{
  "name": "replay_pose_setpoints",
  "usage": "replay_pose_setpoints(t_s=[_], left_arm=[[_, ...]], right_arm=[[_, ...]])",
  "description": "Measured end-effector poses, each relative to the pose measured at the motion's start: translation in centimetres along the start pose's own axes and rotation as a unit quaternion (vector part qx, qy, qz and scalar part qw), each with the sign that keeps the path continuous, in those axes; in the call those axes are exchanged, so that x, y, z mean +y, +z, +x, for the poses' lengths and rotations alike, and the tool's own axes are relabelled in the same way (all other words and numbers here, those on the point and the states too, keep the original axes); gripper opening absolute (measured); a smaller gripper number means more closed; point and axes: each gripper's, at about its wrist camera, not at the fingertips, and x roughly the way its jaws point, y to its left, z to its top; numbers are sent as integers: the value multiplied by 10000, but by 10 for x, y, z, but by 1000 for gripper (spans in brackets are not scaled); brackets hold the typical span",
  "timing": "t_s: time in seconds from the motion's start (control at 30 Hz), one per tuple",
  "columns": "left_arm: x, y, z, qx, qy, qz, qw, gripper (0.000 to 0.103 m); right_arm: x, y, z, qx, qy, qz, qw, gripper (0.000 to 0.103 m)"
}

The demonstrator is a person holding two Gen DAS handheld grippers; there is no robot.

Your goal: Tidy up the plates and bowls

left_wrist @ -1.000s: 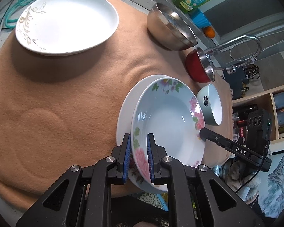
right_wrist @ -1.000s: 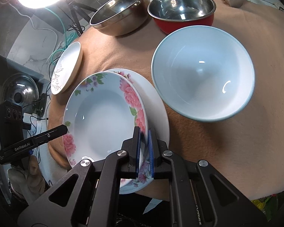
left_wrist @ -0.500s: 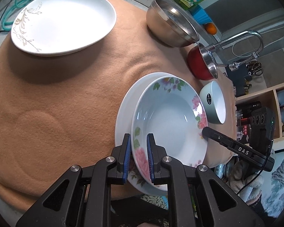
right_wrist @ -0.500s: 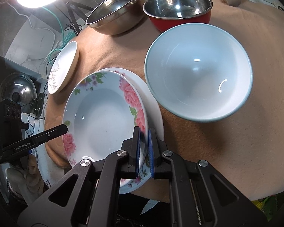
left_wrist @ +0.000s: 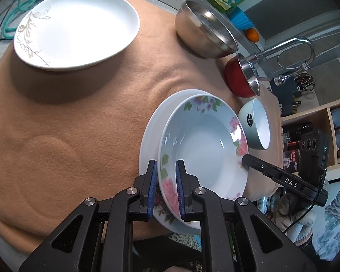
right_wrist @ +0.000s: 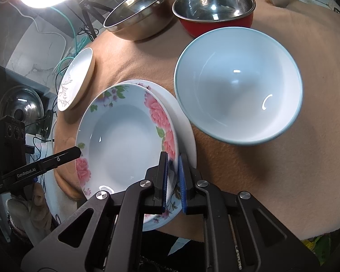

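Observation:
A deep floral plate [left_wrist: 204, 149] [right_wrist: 124, 145] lies nested over a second white plate [left_wrist: 148, 140] [right_wrist: 188, 136] near the front edge of the tan cloth. My left gripper [left_wrist: 166, 181] is shut on the floral plate's near rim in the left wrist view. On the opposite rim my right gripper [right_wrist: 173, 176] is shut too. Each view shows the other gripper's finger at the far rim: the right finger [left_wrist: 260, 167] and the left finger [right_wrist: 63, 156]. Whether the floral plate rests on the lower one or hangs just above it, I cannot tell.
A white plate with a gold branch pattern [left_wrist: 79, 27] [right_wrist: 77, 79] sits far left. A steel bowl [left_wrist: 204, 36] [right_wrist: 140, 15], a red bowl [left_wrist: 238, 79] [right_wrist: 215, 9] and a pale blue bowl [left_wrist: 256, 124] [right_wrist: 238, 83] stand on the cloth [left_wrist: 68, 124]. A tap [left_wrist: 290, 45] rises behind.

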Motion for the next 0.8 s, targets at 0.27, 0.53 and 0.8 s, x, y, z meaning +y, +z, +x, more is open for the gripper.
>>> replay_pose_setpoints(t_s=[0.27,0.53,0.8], left_arm=[[2,4,-13,-143,-6,-6,9999,13],[16,8,-33,-392,17,-133,9991,13],[45,20,-62,-775,187,-334,9963,13]], right_arm=[[3,2,-10,-174,-110,16,9998,11],[22,8,-29,-476,7,-81,9988,11],[59,25,-28,-554,199,-347,9977,14]])
